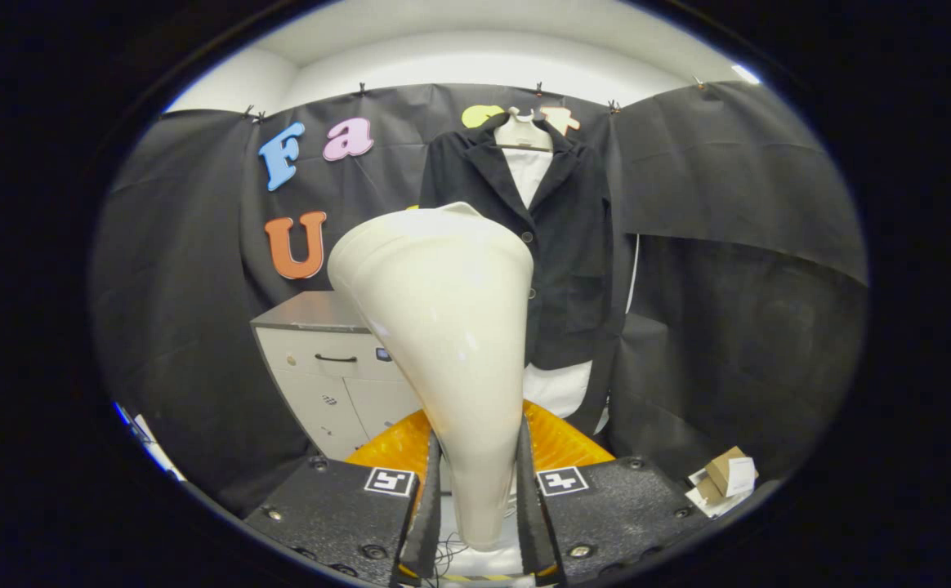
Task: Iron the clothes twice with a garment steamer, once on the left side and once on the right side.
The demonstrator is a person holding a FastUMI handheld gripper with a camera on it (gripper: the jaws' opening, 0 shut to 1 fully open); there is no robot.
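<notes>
Cream and shiny, the steamer [443,327] stands up tall between the two fingers of the gripper [477,490]. Both fingers press on its thin lower end, one on each side, so the gripper is clamped on the steamer. The steamer gets wider toward its top, and the wide top leans a little to the left. The gripper points forward and level, toward the back wall.

Beyond the steamer a dark jacket [561,237] hangs on a hanger [524,131] against the black cloth. A white shirt [529,175] shows at the open collar and again under the jacket's hem. The steamer's top is in front of the jacket's left edge; whether they touch cannot be told.

Left of the jacket is a grey cabinet [324,359] with drawers. Something orange [557,441] lies low, just behind the fingers. A small box [729,474] sits on the floor to the right.
</notes>
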